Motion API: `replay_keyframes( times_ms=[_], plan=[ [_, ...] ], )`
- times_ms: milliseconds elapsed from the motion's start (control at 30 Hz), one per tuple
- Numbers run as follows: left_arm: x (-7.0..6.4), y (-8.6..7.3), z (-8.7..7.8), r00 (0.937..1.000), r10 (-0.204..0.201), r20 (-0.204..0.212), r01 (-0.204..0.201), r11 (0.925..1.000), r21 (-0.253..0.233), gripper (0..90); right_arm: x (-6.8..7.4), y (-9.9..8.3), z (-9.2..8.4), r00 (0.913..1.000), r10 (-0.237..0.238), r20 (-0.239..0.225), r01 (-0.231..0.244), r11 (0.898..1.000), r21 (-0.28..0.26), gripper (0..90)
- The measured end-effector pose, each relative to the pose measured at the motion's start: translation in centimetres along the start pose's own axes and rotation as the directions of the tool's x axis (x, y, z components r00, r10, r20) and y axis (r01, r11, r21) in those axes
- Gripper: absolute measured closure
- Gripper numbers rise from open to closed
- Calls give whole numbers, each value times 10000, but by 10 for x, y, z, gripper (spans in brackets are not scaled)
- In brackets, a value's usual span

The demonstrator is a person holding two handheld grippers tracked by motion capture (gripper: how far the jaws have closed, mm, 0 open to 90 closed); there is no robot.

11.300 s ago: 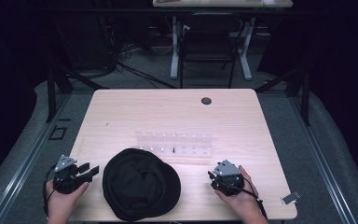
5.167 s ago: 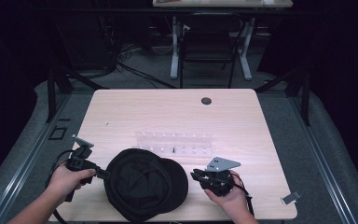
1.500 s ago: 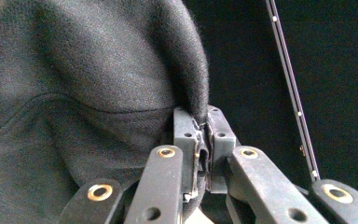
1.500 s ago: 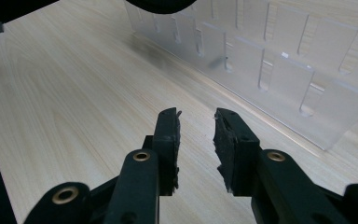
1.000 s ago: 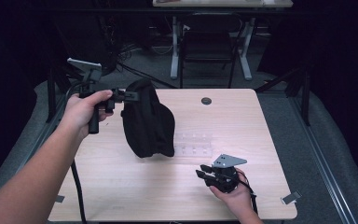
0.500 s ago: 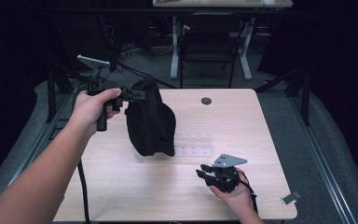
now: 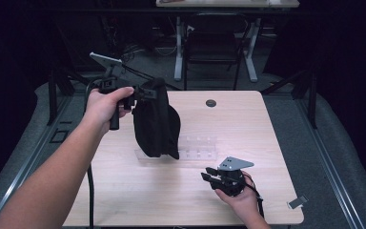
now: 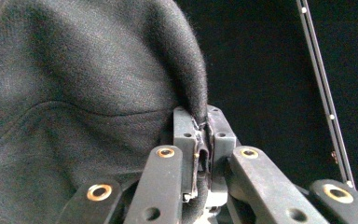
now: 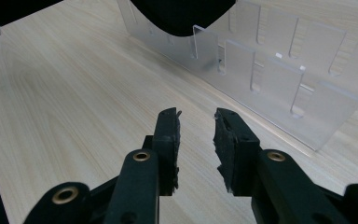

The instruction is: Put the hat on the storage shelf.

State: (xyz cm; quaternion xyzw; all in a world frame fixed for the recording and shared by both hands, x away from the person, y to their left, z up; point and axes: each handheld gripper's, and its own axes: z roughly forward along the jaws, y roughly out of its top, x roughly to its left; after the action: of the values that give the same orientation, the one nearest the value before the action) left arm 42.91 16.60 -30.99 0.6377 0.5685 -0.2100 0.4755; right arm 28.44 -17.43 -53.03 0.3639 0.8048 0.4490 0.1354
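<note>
- Left claw raised above the far left part of the bench, clamped on the edge of a black cap.
- In the left gripper view, cap fabric pinched tight between the two jaws, folded edge rising just above them.
- Cap hanging down from that grip, clear of the bench top, its lower end in front of the left part of a clear plastic divider tray.
- Right claw low over the near right part of the bench, jaws apart with nothing between them, pointing toward the tray.
- In the right gripper view, right claw just short of the tray; upright clear partitions visible, dark underside of the cap above the tray's far end.
- Small dark round disc on the far middle of the bench.
- No brand, label or writing readable on the cap, the tray or the bench.
</note>
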Motion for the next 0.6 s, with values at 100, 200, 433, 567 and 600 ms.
replay_keyframes(
  times_ms=[100,200,433,567,600],
  plan=[
    [0,1,3,10000,-13,18,13,10000,-12,857,0,1,0,10000,36,-22,-36,10000,-59,698],
    [0,3,4,10000,7,-45,-7,10000,-46,857,0,2,-1,10000,9,-23,-9,10000,-36,698],
    [-1,3,11,10000,18,-21,-18,10000,-65,857,0,10,-2,9995,180,-245,-188,9993,-319,700],
    [-4,2,17,9999,110,105,-110,9999,32,857,2,18,-2,9996,74,-278,-84,9993,-363,704],
    [-5,2,18,9998,126,122,-127,9999,68,857,2,20,-3,9997,3,-253,-11,9995,-312,706]
  ],
)
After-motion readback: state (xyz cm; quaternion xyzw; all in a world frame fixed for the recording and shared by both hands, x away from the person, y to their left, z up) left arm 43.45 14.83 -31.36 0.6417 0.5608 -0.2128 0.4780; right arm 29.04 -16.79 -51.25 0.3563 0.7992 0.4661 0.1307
